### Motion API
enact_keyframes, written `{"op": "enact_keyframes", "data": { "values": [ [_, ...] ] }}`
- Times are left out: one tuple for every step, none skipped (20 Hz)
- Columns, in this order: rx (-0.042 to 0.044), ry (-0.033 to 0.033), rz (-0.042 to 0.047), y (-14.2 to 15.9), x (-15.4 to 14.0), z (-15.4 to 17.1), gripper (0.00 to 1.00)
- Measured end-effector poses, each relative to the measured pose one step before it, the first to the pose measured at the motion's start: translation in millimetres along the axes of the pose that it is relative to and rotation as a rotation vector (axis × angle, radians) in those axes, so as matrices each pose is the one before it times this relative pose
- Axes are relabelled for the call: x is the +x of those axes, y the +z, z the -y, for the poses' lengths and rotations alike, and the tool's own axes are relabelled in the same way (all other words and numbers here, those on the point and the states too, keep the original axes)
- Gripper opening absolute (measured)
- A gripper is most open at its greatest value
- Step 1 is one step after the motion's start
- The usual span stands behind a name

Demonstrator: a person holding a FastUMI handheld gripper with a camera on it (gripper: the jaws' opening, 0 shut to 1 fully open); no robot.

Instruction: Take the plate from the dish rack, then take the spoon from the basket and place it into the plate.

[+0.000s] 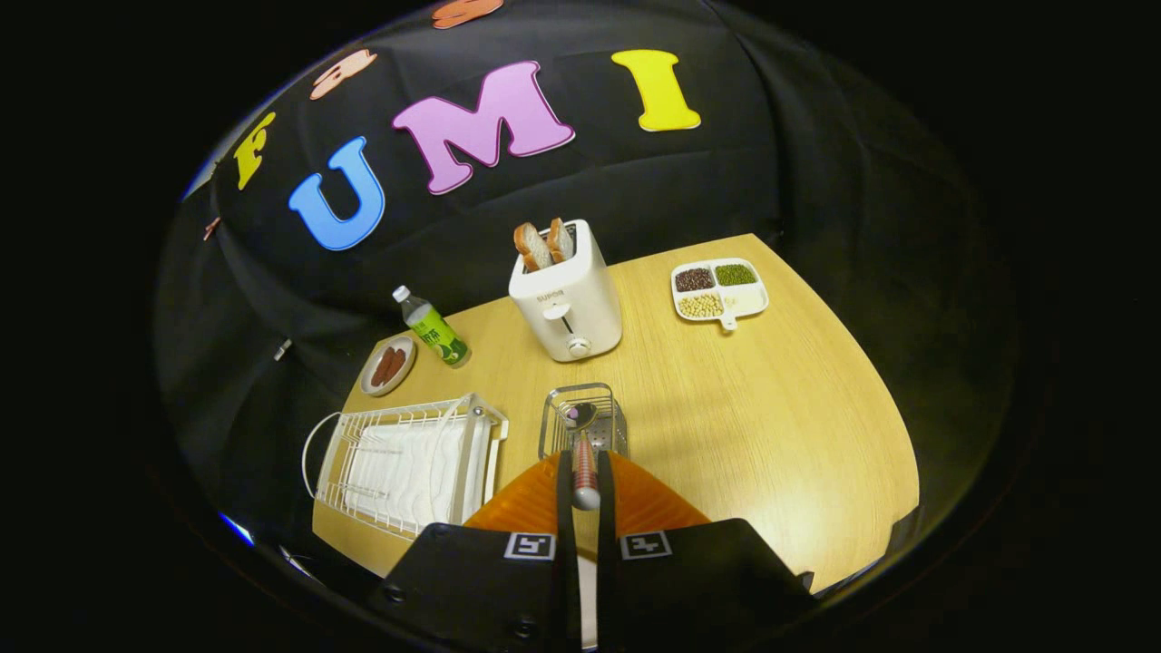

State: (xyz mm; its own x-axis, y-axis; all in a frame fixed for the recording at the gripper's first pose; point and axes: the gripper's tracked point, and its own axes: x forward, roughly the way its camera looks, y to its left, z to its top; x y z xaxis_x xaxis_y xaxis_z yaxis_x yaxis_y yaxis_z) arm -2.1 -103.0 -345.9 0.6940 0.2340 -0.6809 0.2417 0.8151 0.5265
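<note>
My gripper [585, 462] is shut on the handle of a spoon [580, 417]. The handle, striped red and white, runs back between the fingers. The spoon's dark metal bowl points forward and lies within the outline of a small wire basket [612, 426] just ahead of the fingertips. Whether the bowl touches the basket I cannot tell. A white wire dish rack [408, 467] stands left of the basket. A thin pale curved shape, perhaps a plate on edge [464, 444], stands at its right end.
Beyond the basket stands a white toaster [567, 308] with two bread slices. Left of it are a green-labelled bottle [435, 331] and a small dish of sausages [388, 365]. A divided tray of beans [719, 290] sits far right on the wooden table [771, 426].
</note>
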Motion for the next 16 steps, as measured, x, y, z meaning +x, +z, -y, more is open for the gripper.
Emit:
{"op": "enact_keyframes", "data": {
  "values": [
    [-0.00754,0.01705,0.00773,-1.18,-13.5,-5.6,0.11],
    [-0.00383,0.0153,0.00491,-2.26,-13.57,-5.61,0.11],
    [-0.00115,0.01391,0.0001,-4.28,-12.5,-5.94,0.11],
    [-0.00058,0.01252,0.00009,-5.31,-12.66,-5.31,0.11],
    [0.00073,0.00924,-0.00218,-6.39,-11.06,-4.63,0.11],
    [0.00117,0.01108,-0.00691,-7.84,-10.35,-5.49,0.11],
    [0.00362,0.01192,-0.00968,-10.37,-9.03,-5.46,0.11],
    [0.00412,0.01447,-0.01265,-11.6,-9.25,-6.76,0.11],
    [0.00777,0.01055,-0.01074,-11.1,-6.65,-5.63,0.11],
    [0.00757,0.01034,-0.01156,-12.46,-5.36,-5.49,0.11],
    [0.01059,0.00637,-0.01463,-13.66,-2.23,-3.37,0.11],
    [0.01189,0.00324,-0.019,-15.29,-0.59,-1.72,0.11],
    [0.01137,0.00073,-0.01577,-11.86,1.47,-0.73,0.11],
    [0.01406,-0.00006,-0.01947,-13.01,3.35,0.47,0.11],
    [0.00871,0.00139,-0.01773,-12.58,4.31,0.73,0.11],
    [0.00595,-0.00288,-0.01193,-8.86,5.13,2.24,0.11]
  ]
}}
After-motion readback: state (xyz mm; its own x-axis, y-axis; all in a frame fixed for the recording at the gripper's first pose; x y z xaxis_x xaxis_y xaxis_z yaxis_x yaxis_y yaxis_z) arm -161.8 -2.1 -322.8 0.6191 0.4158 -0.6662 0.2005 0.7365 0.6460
